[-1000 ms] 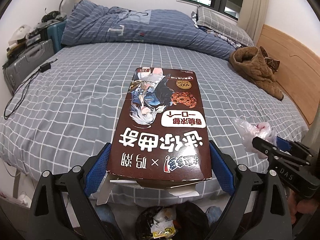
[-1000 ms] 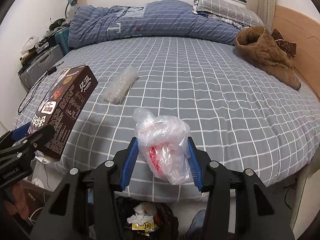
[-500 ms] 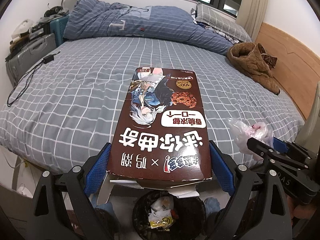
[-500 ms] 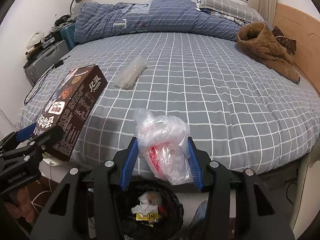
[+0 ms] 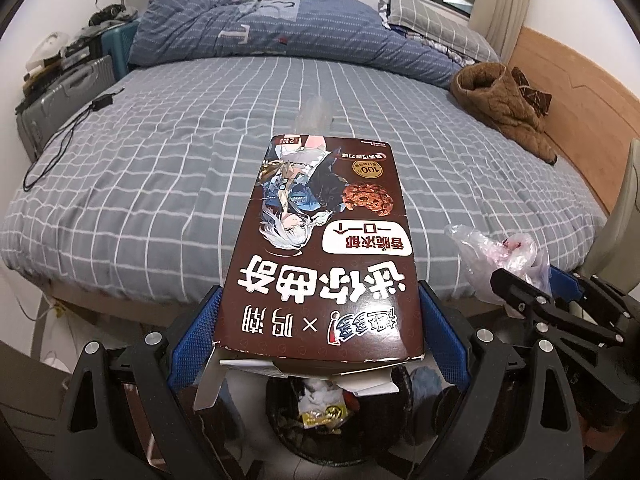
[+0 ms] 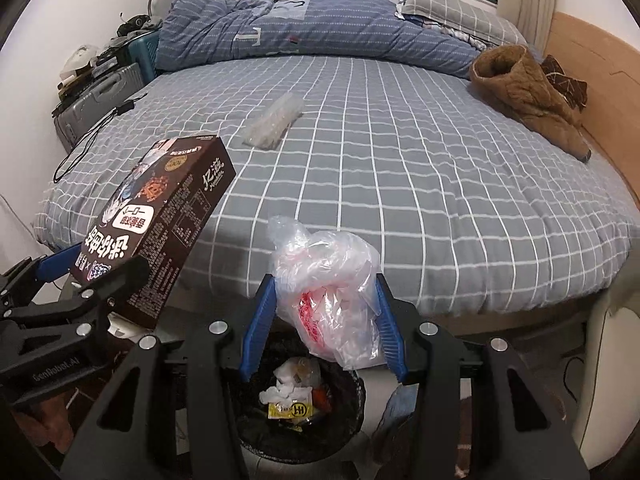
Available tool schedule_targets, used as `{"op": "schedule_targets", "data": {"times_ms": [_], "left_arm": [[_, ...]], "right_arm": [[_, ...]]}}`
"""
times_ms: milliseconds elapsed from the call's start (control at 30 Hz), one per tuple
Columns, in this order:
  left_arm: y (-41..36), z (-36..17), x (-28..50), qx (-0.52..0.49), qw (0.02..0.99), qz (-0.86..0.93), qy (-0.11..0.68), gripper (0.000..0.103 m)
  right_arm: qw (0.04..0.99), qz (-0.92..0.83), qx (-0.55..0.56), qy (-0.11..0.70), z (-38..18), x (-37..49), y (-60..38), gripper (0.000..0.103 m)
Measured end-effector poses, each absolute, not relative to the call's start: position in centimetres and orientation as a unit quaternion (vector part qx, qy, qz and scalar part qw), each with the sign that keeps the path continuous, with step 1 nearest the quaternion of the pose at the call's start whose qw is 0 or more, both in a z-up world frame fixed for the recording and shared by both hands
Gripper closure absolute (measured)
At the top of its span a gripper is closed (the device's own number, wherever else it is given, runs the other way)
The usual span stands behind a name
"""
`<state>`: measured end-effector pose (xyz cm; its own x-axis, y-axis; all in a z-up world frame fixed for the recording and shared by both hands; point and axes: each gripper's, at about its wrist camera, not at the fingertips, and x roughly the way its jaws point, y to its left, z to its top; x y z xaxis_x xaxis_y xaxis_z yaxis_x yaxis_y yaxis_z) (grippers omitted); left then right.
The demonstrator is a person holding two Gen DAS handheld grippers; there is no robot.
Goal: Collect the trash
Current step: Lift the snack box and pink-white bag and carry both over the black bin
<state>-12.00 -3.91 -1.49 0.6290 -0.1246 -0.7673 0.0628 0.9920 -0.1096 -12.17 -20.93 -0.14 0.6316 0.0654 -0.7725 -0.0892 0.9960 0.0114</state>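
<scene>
My left gripper (image 5: pixel 318 338) is shut on a brown cookie box (image 5: pixel 324 248) with a cartoon print, held flat above a black trash bin (image 5: pixel 320 420). The box also shows at the left of the right wrist view (image 6: pixel 160 224). My right gripper (image 6: pixel 322 320) is shut on a crumpled clear plastic bag (image 6: pixel 328 292) with red print, held over the same bin (image 6: pixel 300 400), which holds wrappers. The bag shows at the right of the left wrist view (image 5: pixel 500 256). A clear plastic wrapper (image 6: pixel 274 122) lies on the bed.
The bed (image 6: pixel 400 168) with a grey checked sheet fills the view ahead. A blue duvet (image 6: pixel 300 28) and pillow lie at the back. A brown quilted garment (image 6: pixel 528 92) lies at the right by the wooden headboard. Suitcases (image 6: pixel 96 100) and a cable stand at the left.
Both grippers have drawn back from the bed with their loads. The trash bin has come further into view below them.
</scene>
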Motion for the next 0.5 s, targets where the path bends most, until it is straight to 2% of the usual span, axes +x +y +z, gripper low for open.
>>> {"op": "schedule_targets", "data": {"times_ms": [500], "left_arm": [[-5.6,-4.3,-17.4,-0.010,0.880,-0.061,0.471,0.013]], "right_arm": [[0.885,0.036,-0.011,0.464,-2.2,-16.5,-21.7,0.056]]}}
